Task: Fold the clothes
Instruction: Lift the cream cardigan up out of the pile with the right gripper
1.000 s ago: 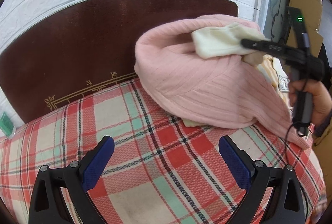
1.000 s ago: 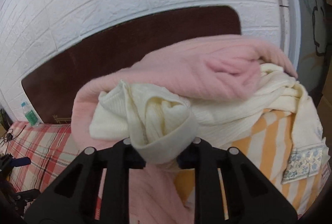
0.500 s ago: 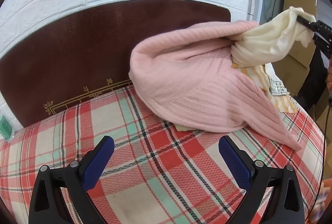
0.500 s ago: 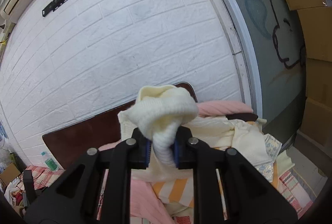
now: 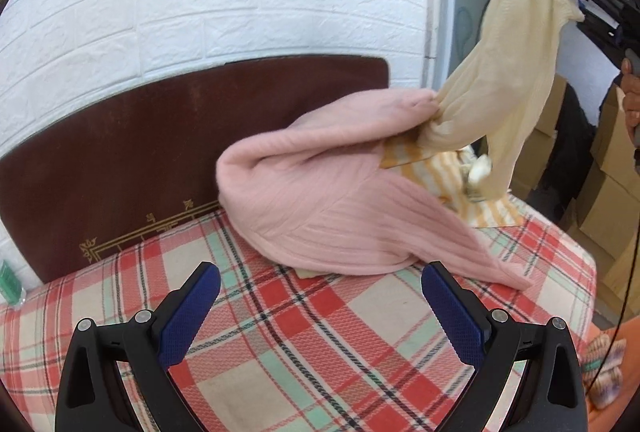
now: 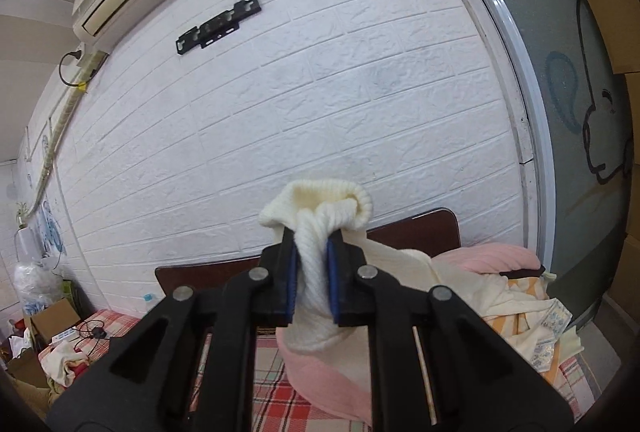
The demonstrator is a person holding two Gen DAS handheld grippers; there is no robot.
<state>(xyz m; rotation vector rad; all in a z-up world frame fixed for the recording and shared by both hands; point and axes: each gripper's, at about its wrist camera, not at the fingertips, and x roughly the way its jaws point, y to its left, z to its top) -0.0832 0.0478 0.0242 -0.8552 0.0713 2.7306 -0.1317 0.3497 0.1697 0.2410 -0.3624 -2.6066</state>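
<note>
Cream sweater (image 5: 508, 72) is now rising higher in the clamped right gripper (image 6: 312, 264); left gripper (image 5: 320, 308) gaping, empty — pink sweater (image 5: 340, 192) is snagging, risking getting dragged along.

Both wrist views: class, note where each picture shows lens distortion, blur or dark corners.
Left wrist view: brick courses bow, corners go black, and the hanging tip of the cream sweater is motion-blurred. Right wrist view: the door frame curves strongly, while the right gripper close to the lens looks sharp; light is even, without glare.
</note>
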